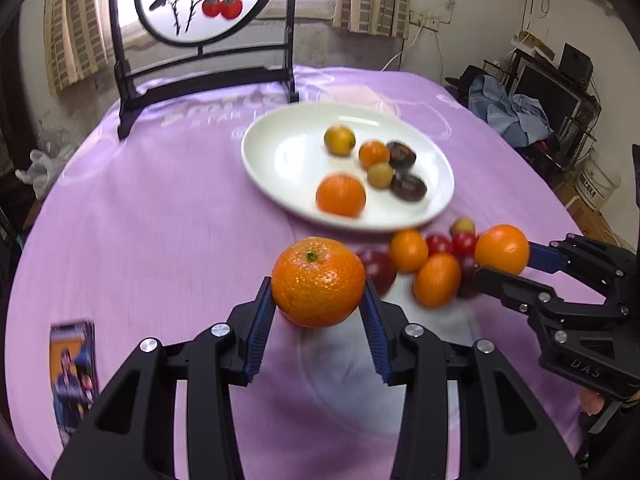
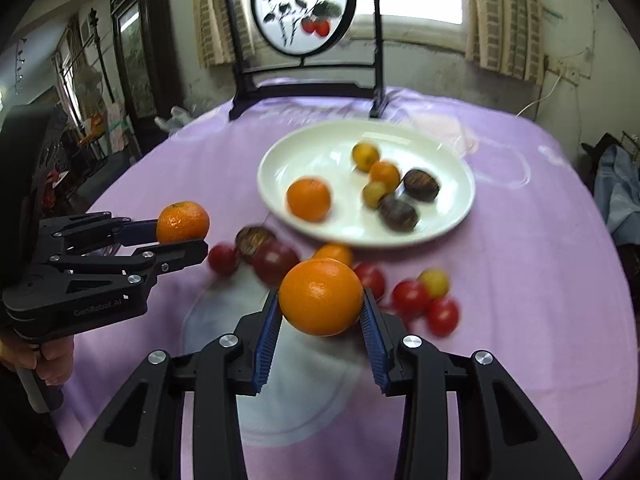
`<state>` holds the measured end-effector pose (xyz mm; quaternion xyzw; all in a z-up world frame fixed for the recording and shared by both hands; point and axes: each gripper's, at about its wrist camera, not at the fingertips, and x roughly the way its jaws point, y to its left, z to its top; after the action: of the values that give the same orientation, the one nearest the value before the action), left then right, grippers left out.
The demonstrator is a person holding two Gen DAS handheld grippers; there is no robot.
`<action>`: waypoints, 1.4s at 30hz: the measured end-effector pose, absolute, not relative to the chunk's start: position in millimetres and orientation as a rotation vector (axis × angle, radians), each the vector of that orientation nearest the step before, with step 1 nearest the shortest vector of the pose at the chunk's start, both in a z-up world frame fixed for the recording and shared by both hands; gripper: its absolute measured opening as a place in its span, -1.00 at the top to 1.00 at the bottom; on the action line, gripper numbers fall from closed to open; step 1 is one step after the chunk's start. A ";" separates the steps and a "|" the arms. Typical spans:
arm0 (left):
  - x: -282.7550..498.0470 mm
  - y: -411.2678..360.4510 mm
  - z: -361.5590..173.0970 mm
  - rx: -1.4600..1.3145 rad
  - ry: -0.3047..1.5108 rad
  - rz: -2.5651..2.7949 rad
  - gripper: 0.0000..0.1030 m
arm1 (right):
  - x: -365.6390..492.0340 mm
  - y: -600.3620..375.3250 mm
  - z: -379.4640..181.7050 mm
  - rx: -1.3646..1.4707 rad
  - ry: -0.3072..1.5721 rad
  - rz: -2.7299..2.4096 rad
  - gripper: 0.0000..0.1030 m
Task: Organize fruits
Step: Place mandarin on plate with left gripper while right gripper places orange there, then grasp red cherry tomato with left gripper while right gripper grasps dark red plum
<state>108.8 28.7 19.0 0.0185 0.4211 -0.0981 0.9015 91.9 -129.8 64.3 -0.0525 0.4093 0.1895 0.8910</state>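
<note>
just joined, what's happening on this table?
A person is sorting fruit with a handheld claw in each hand. The left claw is shut on a stemmed mandarin, and the right claw is shut on a smooth orange; both are held above the purple tablecloth. The white plate already holds six fruits. A loose pile of fruit is still on the cloth.

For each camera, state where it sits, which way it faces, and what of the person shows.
Left wrist: on left gripper, angled down at its mandarin; right gripper at right.
Right wrist: on right gripper, angled down at its orange; left gripper and hand at left.
Shared: white plate, purple tablecloth.
</note>
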 end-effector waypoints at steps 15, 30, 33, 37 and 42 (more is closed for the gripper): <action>244.6 10.6 6.8 0.019 0.946 -0.095 0.19 | 189.4 -112.3 31.0 -0.138 0.939 0.372 0.22; 213.3 5.9 19.5 -0.018 0.878 -0.100 -0.31 | 167.3 -127.2 48.7 -0.087 0.895 0.398 0.01; 196.3 2.6 24.6 0.002 0.861 -0.110 -0.36 | 153.1 -134.9 53.2 -0.084 0.884 0.390 0.00; 171.8 1.1 26.9 0.024 0.842 -0.117 -0.44 | 135.5 -147.3 53.0 -0.092 0.883 0.363 -0.04; 142.5 7.5 21.4 0.023 0.833 -0.114 -0.51 | 110.8 -163.3 46.7 -0.088 0.882 0.337 -0.16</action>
<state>142.5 7.5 21.4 0.0112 0.4041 -0.0555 0.9130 110.8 -163.3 46.7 -0.0423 0.4246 0.1623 0.8897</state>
